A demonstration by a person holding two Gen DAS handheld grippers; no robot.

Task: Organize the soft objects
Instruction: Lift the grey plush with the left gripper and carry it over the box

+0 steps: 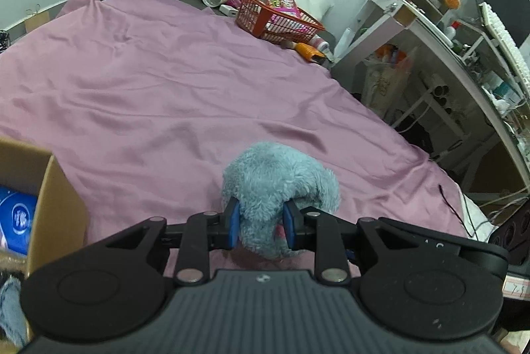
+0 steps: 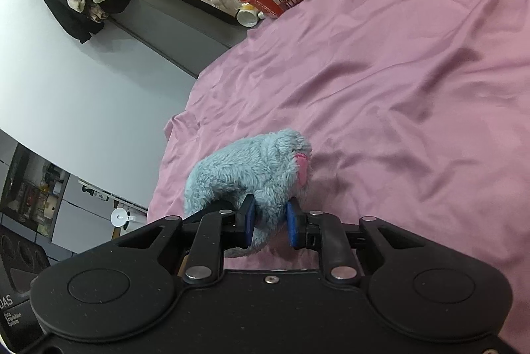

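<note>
Over the near part of the purple bedsheet (image 1: 149, 82), both tongs clamp the same blue plush toy (image 1: 278, 185): left gripper (image 1: 261, 226) on one end, right gripper (image 2: 270, 226) on the other. A cardboard box (image 1: 49, 188) sits close on the left, nearer the left gripper.

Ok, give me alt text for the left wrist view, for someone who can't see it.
The left claw is shut on a fluffy blue plush over a pink bedsheet. A cardboard box sits at the left, a red basket at the far edge.
</note>
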